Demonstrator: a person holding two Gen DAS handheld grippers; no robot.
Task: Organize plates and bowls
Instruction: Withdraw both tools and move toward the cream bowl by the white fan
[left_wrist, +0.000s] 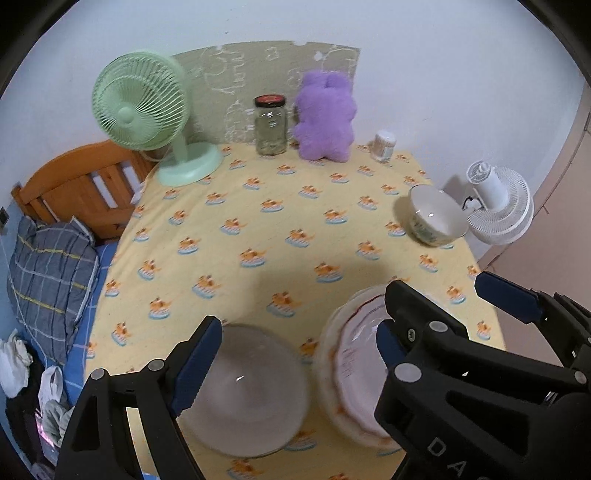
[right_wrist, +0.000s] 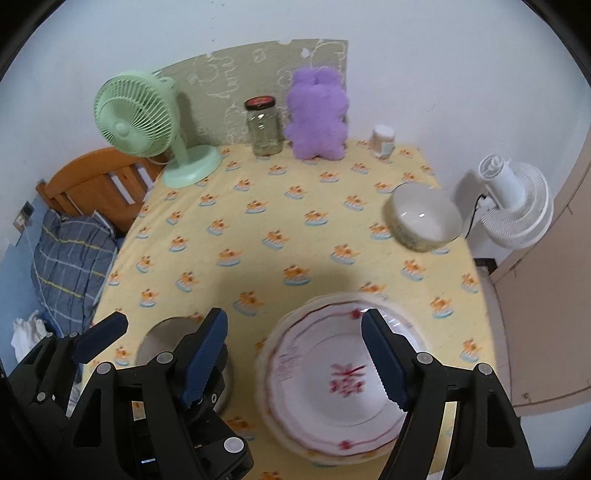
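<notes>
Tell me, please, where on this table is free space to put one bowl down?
Free: the wide middle of the tablecloth, between the green fan, the far bowl and the plate. Crowded: the back edge with jar and purple toy, and the near edge.

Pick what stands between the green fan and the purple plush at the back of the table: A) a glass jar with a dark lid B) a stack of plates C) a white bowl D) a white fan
A: the jar stands between the green fan and the plush.
</notes>
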